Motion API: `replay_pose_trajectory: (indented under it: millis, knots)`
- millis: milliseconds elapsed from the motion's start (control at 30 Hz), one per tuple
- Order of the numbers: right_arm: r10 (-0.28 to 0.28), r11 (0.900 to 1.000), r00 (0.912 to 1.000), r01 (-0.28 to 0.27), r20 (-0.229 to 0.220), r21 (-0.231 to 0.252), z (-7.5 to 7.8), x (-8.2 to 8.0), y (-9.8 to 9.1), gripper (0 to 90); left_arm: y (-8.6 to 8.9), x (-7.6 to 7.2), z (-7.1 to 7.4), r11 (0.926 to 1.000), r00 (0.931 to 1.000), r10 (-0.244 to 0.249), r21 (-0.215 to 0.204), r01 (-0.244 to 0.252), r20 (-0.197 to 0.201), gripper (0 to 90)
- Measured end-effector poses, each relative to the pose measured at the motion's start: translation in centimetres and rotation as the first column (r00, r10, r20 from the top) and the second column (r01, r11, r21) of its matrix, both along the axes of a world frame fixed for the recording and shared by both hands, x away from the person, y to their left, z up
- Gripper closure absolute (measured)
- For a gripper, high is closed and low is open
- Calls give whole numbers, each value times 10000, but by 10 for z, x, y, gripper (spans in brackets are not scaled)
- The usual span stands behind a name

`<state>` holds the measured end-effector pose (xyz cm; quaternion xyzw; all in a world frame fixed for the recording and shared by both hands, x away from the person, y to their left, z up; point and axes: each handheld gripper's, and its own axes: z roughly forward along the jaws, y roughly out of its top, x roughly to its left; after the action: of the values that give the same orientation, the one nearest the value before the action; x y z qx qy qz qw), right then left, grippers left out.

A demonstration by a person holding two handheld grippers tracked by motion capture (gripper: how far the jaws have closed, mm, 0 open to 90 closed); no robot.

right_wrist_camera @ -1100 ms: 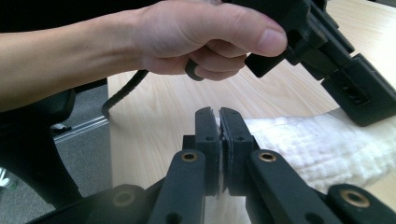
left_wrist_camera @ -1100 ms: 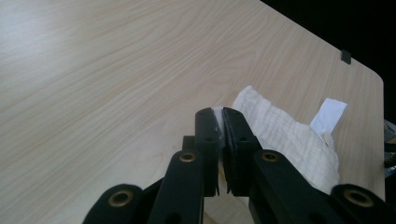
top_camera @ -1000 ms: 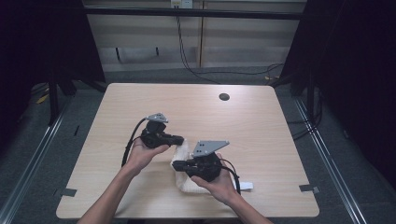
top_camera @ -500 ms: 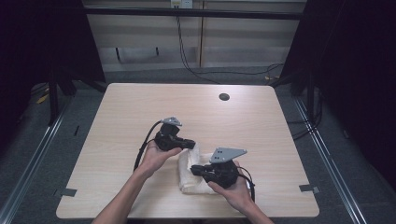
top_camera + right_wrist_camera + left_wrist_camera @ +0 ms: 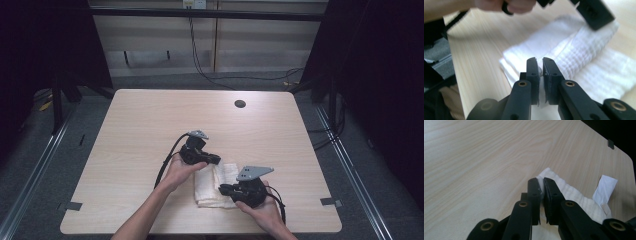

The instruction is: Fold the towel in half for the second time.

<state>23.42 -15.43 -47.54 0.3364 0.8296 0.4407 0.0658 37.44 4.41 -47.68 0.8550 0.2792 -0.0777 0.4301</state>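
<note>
A white folded cloth [image 5: 215, 191] lies on the wooden table [image 5: 150, 125] near its front edge. My left gripper [image 5: 216, 160] is at the cloth's far edge, its jaws nearly together with a thin fold of cloth [image 5: 574, 195] pinched between them [image 5: 540, 181]. My right gripper [image 5: 222, 189] is at the near edge and pinches a fold of the cloth [image 5: 584, 50] the same way [image 5: 539, 61]. Both pairs of jaws have just been opening slightly, with cloth still between them. The left gripper [image 5: 595, 12] also shows at the top of the right gripper view.
A white paper label [image 5: 605, 187] sticks out at the cloth's edge. A dark round hole [image 5: 240, 104] sits near the table's far edge. Grey tape marks [image 5: 330, 202] lie at the front corners. Cables hang behind the table.
Both hands have moved to the right and toward the front edge, taking the cloth's pinched folds with them. The cloth now lies further right.
</note>
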Motion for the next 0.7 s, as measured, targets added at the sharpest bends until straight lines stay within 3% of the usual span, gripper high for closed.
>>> replay_pose_trajectory:
  millis: [100, 233, 400, 467, 700]
  knots:
    - [-56, 9998, 9999, 54, -126, -216, -5, -3, -5, 810, -6, -3, 0, 9998, 9998, -161, -121, 163, 135, 797]
    - [-362, 9989, 9990, 354, -257, -310, -7, -7, -12, 718, -18, -5, -2, 9984, 9984, -556, -68, 557, 83, 773]
    - [-702, 9971, 9963, 686, -491, -331, -10, -9, -19, 586, -29, -7, 0, 9978, 9981, -598, -291, 602, 155, 715]
    - [-832, 9956, 9960, 817, -320, -463, -9, -9, -20, 535, -29, -10, 3, 9965, 9962, -657, -488, 686, 580, 684]
    - [-1540, 9873, 9881, 1536, -52, -410, -11, -3, -29, 480, -18, -11, 10, 9974, 9957, -366, -584, 417, 854, 639]
